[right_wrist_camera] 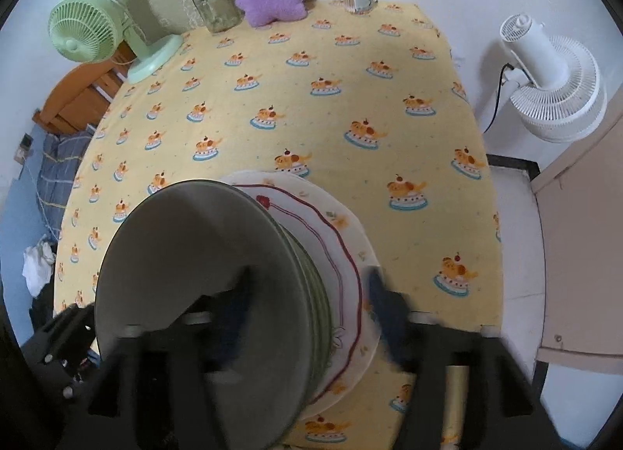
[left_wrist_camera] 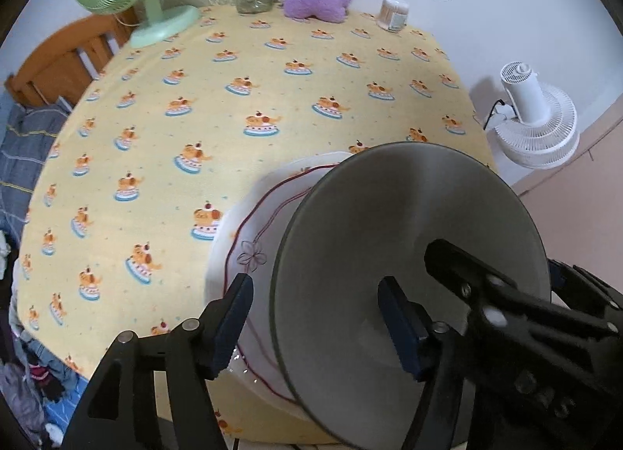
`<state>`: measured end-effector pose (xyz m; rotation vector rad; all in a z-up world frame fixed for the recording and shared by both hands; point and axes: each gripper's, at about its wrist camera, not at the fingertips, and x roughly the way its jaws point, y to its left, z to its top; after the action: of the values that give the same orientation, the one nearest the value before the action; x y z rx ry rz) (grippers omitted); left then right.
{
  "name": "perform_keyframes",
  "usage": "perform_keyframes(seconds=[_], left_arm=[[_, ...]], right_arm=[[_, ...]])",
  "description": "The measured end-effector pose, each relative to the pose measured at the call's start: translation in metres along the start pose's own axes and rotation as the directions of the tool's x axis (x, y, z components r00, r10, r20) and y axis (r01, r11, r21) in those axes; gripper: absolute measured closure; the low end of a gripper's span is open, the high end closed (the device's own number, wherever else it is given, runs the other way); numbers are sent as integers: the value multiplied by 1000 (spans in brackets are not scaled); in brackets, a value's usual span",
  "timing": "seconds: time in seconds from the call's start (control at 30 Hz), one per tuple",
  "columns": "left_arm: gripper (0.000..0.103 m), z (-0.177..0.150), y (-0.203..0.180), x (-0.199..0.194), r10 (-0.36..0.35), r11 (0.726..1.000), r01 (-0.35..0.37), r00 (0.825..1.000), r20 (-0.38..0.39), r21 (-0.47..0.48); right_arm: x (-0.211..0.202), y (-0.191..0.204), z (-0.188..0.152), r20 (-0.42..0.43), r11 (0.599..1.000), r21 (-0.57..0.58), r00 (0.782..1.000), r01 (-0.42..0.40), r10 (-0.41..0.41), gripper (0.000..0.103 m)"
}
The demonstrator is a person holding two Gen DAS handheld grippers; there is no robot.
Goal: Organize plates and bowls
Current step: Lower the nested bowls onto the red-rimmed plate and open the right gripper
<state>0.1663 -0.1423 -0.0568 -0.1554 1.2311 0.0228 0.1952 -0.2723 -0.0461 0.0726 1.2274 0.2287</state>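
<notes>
Left hand-held gripper jaws apart, straddling grey bowl rim | right hand-held gripper likewise | bowl on plate

Your left gripper is a black plastic frame of angular linkage arms, pinned with round silver pivots and tipped with dark blue rectangular pads. The right gripper, seen from the left wrist, shows the same black build, with silver screw heads along its arm and blue trim at its outer edge. From its own camera your right gripper appears blurred: black arms, pale metal pivots, dark blue pads.
</notes>
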Motion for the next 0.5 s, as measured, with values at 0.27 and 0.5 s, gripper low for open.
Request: perform_keyframes(seconds=[0.27, 0.5], left_arm=[[21, -12, 3, -28, 43, 999, -43, 996, 75, -4], [21, -15, 31, -57, 42, 999, -45, 987, 158, 15]], right_arm=[[-32, 6, -11, 69, 999, -39, 997, 30, -27, 23], [-60, 24, -22, 150, 993, 15, 982, 117, -118, 23]])
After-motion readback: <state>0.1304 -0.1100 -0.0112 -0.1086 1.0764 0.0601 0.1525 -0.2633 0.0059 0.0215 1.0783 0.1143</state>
